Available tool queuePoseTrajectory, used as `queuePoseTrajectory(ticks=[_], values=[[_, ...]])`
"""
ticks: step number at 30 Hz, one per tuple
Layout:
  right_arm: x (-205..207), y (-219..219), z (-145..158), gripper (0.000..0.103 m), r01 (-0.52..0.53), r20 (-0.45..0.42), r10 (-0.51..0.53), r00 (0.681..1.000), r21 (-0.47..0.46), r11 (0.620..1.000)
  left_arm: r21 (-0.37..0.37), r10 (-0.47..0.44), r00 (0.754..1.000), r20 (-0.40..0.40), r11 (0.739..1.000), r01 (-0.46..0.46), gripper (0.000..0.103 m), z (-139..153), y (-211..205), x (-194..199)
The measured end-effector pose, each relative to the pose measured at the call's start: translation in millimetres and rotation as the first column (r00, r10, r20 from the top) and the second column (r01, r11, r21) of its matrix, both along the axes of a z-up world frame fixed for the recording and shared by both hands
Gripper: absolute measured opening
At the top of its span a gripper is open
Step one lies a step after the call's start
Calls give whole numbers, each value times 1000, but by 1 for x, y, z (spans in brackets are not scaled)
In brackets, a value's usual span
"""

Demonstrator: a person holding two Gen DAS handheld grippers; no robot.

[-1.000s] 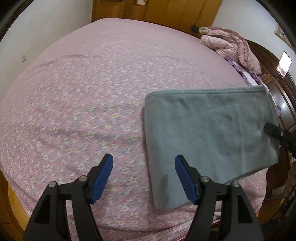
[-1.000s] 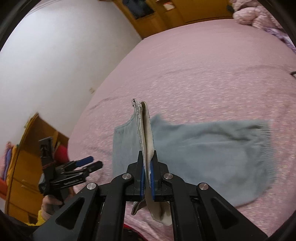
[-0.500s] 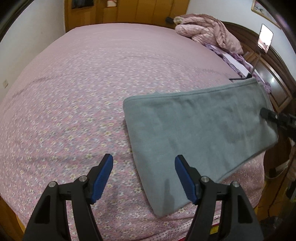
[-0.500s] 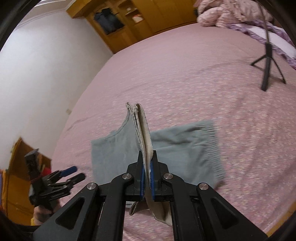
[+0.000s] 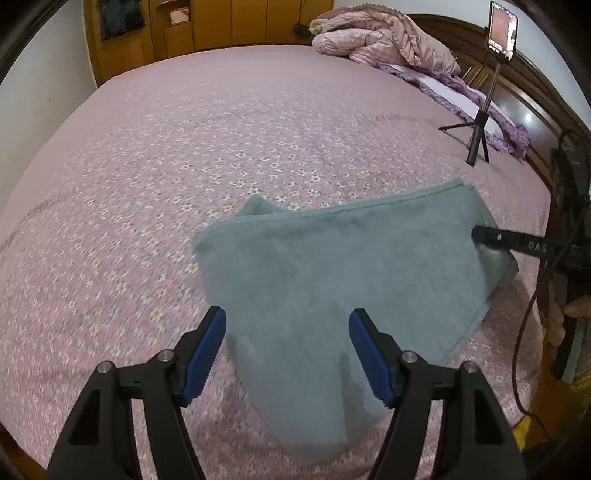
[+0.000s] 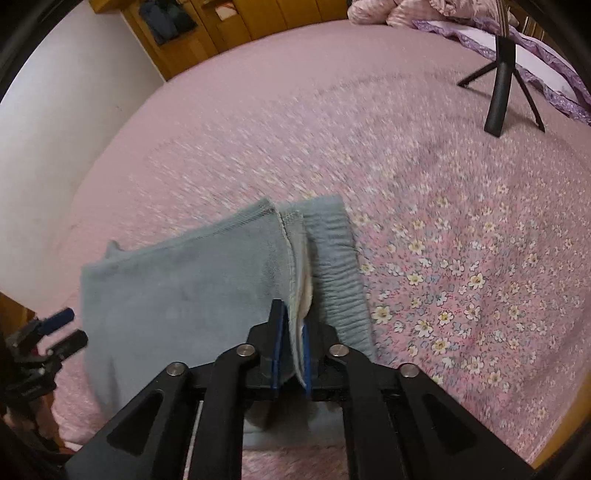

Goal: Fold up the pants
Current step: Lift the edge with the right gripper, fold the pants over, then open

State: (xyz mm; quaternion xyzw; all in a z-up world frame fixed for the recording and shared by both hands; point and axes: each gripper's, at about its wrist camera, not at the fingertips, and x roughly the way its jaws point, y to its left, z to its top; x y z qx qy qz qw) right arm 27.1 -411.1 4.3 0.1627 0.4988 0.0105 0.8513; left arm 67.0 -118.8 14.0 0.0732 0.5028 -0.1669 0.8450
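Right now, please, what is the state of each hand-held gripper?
Left hand-held gripper: open, holding nothing, above the grey pants.
Right hand-held gripper: jaws opening, a fold of the pants between them.

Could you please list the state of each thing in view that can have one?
Pants: folded over, partly lifted off the bed, one edge between the right fingers.
Right gripper: jaws opening, cloth between them.
Left gripper: open, empty, over the pants.
Phone: upright on its tripod, screen lit.
Quilt: bunched up at the bed's far end.
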Motion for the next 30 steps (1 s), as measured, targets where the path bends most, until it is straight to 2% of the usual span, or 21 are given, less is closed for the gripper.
queuePoseTrajectory(ticks=[4, 7, 9, 11, 15, 17, 19, 21, 30], values=[[-4, -3, 4, 10, 2, 3, -2, 1000, 8, 1000, 29, 16, 999, -29, 999, -16, 73, -20, -4, 18], [-13, 6, 26, 10, 3, 32, 0, 999, -87, 996, 59, 29, 999, -34, 998, -27, 73, -30, -1, 25], [-16, 14, 41, 10, -3, 72, 15, 997, -157, 988, 40, 39, 999, -35, 998, -38, 72, -28, 2, 26], [-14, 22, 51, 10, -25, 109, 44, 993, -177, 984, 20, 46, 999, -25, 999, -46, 72, -24, 5, 25], [8, 34, 41, 10, -97, 87, 111, 990, -154, 983, 10, 45, 999, -8, 999, -45, 72, -23, 7, 30], [18, 37, 29, 10, -106, 63, 118, 991, -166, 980, 19, 56, 998, -24, 998, -56, 65, -29, 7, 38], [30, 35, 13, 10, -101, 26, 108, 994, -190, 977, 18, 72, 997, -25, 997, -72, 65, -33, 8, 45], [38, 28, -1, 9, -99, 15, 103, 995, -147, 984, 19, 83, 996, -21, 996, -82, 65, -35, 6, 52], [49, 27, -3, 8, -106, 34, 111, 993, -122, 987, 54, 73, 997, 14, 996, -73, 69, -44, -10, 69]])
